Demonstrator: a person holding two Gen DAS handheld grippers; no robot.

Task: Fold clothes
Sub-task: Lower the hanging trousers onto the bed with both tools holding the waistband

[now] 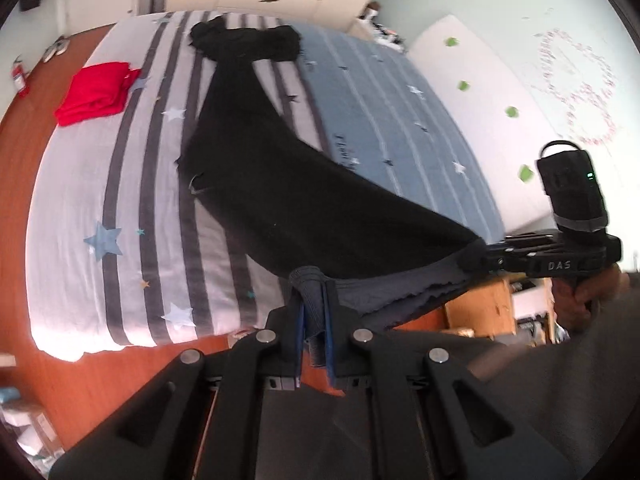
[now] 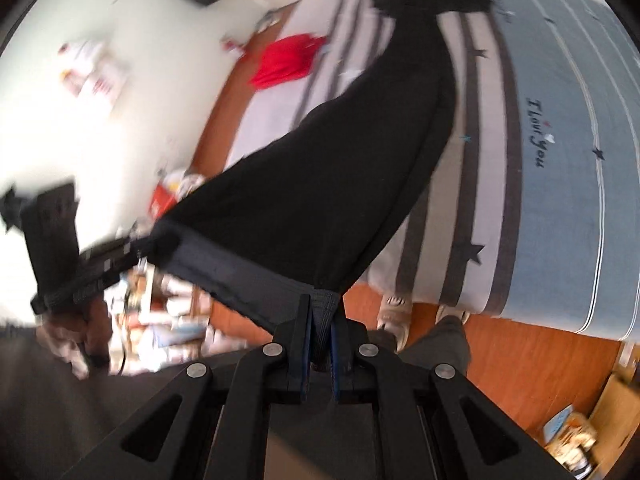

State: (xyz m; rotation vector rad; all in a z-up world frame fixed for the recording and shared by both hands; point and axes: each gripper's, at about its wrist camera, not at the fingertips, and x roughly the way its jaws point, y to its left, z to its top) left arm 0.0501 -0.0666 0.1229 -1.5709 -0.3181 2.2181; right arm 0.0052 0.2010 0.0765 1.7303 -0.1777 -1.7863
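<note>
Both grippers are clamped on the waistband of the black trousers [image 1: 256, 168]: left gripper [image 1: 314, 312], right gripper [image 2: 320, 320], stretching it taut, probably to straighten them; legs trail toward 12 o'clock across the bed [image 1: 72, 200].

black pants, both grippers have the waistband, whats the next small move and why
Probably lower both ends onto the bed. The left gripper and right gripper pinch the black pants at the waistband off the bed's edge, while the legs trail bunched at the far end.
</note>
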